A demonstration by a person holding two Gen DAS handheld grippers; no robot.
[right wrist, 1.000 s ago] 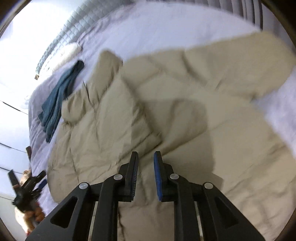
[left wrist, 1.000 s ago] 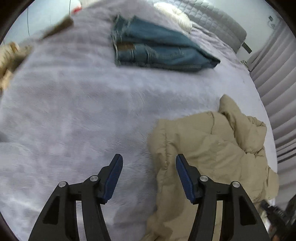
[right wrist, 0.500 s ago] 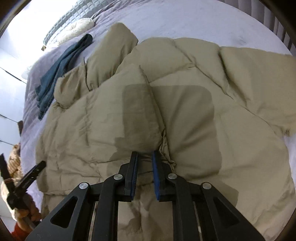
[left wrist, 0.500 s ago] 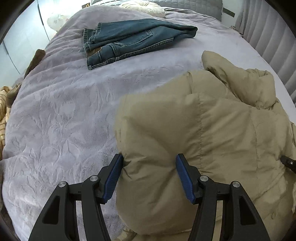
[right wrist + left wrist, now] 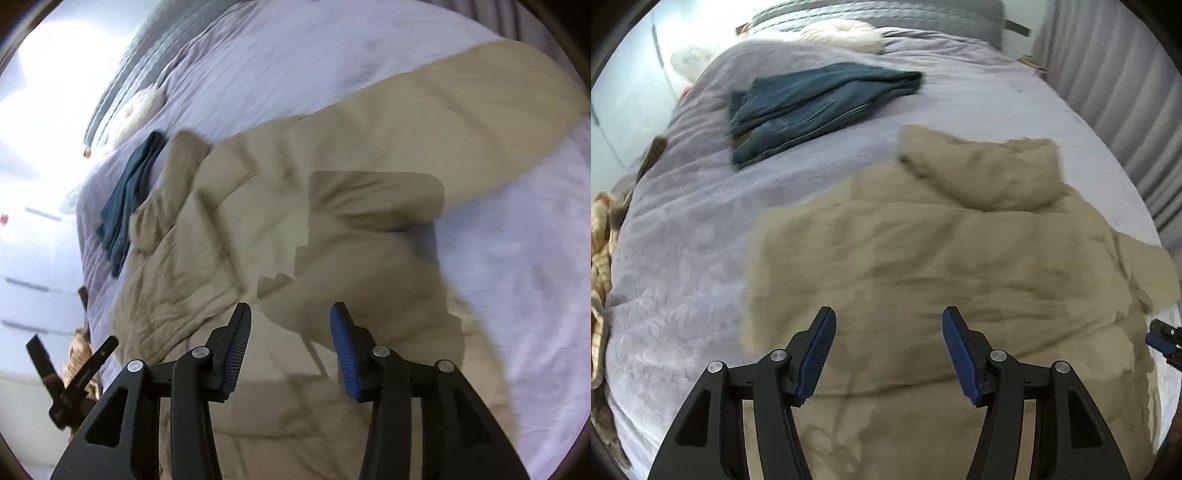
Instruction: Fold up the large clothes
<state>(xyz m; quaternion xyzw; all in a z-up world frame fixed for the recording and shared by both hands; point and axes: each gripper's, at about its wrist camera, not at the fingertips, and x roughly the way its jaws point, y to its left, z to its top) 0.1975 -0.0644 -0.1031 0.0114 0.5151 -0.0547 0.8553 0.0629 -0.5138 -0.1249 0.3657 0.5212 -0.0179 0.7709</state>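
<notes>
A large beige puffer jacket (image 5: 942, 251) lies spread on the lilac bedspread (image 5: 683, 258), hood (image 5: 982, 170) toward the headboard. My left gripper (image 5: 888, 332) is open and empty, hovering over the jacket's near left part. In the right wrist view the jacket (image 5: 258, 221) fills the middle, one sleeve (image 5: 461, 110) stretched toward the upper right. My right gripper (image 5: 290, 328) is open and empty above the jacket body. The left gripper (image 5: 74, 373) shows at the lower left there.
Folded blue jeans (image 5: 812, 103) lie on the bed beyond the jacket, also in the right wrist view (image 5: 129, 199). A white pillow (image 5: 846, 33) and grey headboard (image 5: 886, 14) are at the far end. Curtains (image 5: 1115, 103) hang on the right. A tan garment (image 5: 600, 258) lies at the left edge.
My right gripper, shut half a second ago, has opened and lifted off the jacket. My left gripper has let the jacket edge out from between its fingers and risen; the jacket now lies flatter.
</notes>
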